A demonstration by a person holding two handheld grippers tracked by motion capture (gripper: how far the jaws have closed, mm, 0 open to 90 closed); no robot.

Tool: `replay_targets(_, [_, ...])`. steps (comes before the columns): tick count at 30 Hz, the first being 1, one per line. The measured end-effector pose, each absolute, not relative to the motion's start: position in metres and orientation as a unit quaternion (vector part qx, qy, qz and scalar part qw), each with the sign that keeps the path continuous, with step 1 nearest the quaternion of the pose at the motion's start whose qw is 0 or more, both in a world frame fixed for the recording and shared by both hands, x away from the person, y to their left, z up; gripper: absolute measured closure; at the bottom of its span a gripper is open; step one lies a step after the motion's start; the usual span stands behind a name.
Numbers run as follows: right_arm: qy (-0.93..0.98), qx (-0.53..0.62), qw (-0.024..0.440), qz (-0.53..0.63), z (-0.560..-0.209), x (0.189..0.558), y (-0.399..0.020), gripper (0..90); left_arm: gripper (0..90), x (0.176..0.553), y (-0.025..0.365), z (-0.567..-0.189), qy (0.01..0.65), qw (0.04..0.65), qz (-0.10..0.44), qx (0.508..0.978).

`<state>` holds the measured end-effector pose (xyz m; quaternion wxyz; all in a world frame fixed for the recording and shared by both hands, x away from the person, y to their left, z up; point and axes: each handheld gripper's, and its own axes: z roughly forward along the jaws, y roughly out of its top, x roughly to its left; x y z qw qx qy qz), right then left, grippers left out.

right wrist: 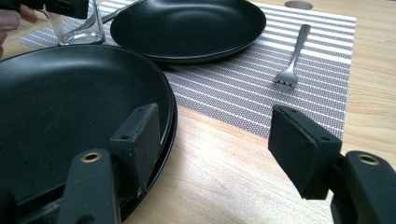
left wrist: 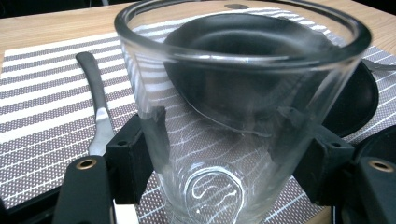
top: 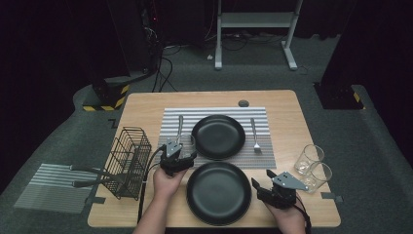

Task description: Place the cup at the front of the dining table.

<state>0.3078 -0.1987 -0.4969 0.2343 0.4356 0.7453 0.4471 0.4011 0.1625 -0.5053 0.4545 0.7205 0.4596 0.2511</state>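
Observation:
My left gripper [top: 181,152] is shut on a clear drinking glass [top: 187,144], upright over the striped placemat's [top: 214,112] near left corner. In the left gripper view both pads press the sides of the glass [left wrist: 233,107], with a knife [left wrist: 95,102] lying to its left on the mat [left wrist: 37,93]. My right gripper [top: 262,181] stands open by the right rim of the near black plate [top: 219,192]. In the right gripper view one pad [right wrist: 140,140] overlaps the edge of that plate [right wrist: 70,102], and bare wood lies between the pads.
A second black plate [top: 218,136] sits mid-mat, a fork [top: 254,136] to its right and the knife [top: 179,124] to its left. Two empty glasses [top: 309,158] [top: 320,175] stand near the table's [top: 292,122] right edge. A wire basket [top: 127,161] lies at the left edge.

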Motion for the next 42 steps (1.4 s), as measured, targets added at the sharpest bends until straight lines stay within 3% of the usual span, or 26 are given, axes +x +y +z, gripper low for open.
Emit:
replay_targets(12, [0.743, 0.438, 0.234, 0.449, -0.496, 0.307, -0.200, 33.5, 30.3, 0.398, 0.162, -0.511, 0.465, 0.462, 0.254, 0.711])
replay_targets(21, [0.747, 0.437, 0.228, 0.446, -0.499, 0.308, -0.199, 33.5, 28.8, 0.396, 0.164, -0.509, 0.459, 0.433, 0.248, 0.735])
replay_targets(22, [0.747, 0.437, 0.226, 0.447, -0.499, 0.308, -0.198, 33.5, 29.7, 0.396, 0.160, -0.510, 0.469, 0.448, 0.251, 0.718])
replay_targets(42, [0.749, 0.429, 0.223, 0.453, -0.497, 0.307, -0.198, 33.7, 30.6, 0.407, 0.160, -0.510, 0.474, 0.438, 0.266, 0.716])
